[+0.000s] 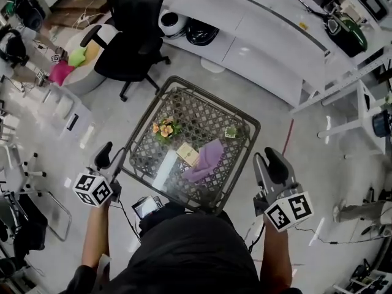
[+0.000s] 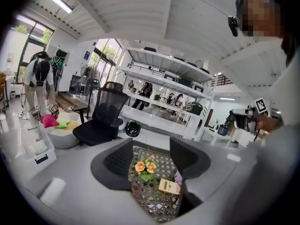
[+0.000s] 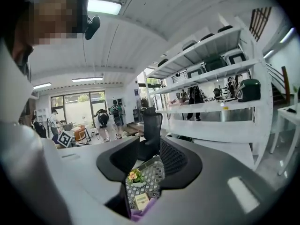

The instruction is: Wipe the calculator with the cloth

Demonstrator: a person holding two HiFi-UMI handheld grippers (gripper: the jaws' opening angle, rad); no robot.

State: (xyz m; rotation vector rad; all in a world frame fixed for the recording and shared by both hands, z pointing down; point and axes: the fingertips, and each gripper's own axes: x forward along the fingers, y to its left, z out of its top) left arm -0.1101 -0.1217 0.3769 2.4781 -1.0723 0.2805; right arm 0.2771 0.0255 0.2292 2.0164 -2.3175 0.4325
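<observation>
- Left tongs (image 1: 111, 157): the jaws stand well apart with nothing between the pads. I hold them off the near-left edge of the tabletop (image 1: 248, 122), clear of everything on it.
- Right tongs (image 1: 268, 163): the jaws are partly open and empty, and they hover off the near-right edge.
- Calculator (image 1: 188, 154): it lies flat near the middle of the mesh tabletop. The purple cloth (image 1: 207, 160) lies just to its right and appears to touch it.
- Cloth handling: I judge it soft, limp and light, so it will bunch instead of sliding as a sheet. I should take hold at a raised fold or a free corner on the side away from the calculator and close fully on it.
- Calculator handling: I judge it small, rigid and light, so it is likely to skate under a wiping stroke. I should steady it by its side edges with the left tongs, using light pressure and keeping the pads off the keys and display.
- Flowers (image 1: 164, 128): they stand behind and to the left of the calculator, so I should keep strokes away from them.
</observation>
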